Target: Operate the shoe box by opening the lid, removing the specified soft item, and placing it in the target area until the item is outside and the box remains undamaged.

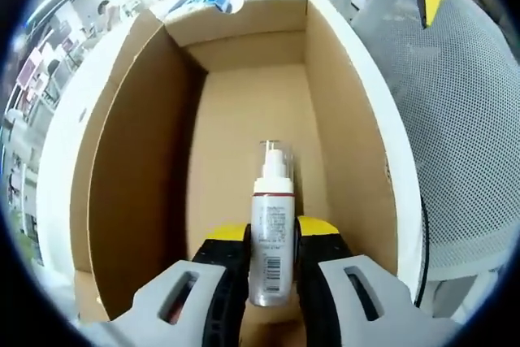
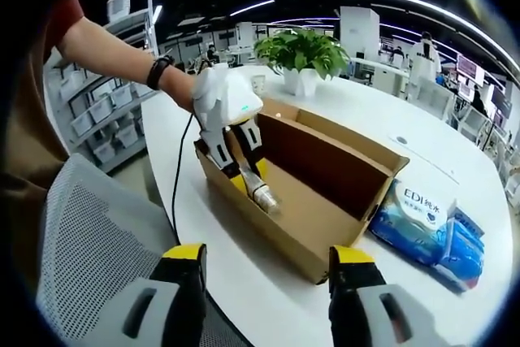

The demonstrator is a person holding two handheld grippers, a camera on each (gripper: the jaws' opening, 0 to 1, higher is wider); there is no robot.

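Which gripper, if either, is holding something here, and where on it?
The left gripper clamps the spray bottle around its lower body, inside the cardboard box. The right gripper is open, holding nothing.

One open cardboard shoe box [image 2: 325, 193] stands on the one white table [image 2: 244, 282], near the edge closest to the right gripper view. One spray bottle [image 1: 271, 225] with a clear cap lies inside it. One blue packet [image 2: 431, 221] lies just beside the box's far end. One potted plant [image 2: 302, 54] stands toward the table's far edge. One mesh chair back [image 2: 89, 233] sits off the table's near edge. Two grippers: the left gripper [image 2: 244, 170] and the right gripper [image 2: 272, 282].
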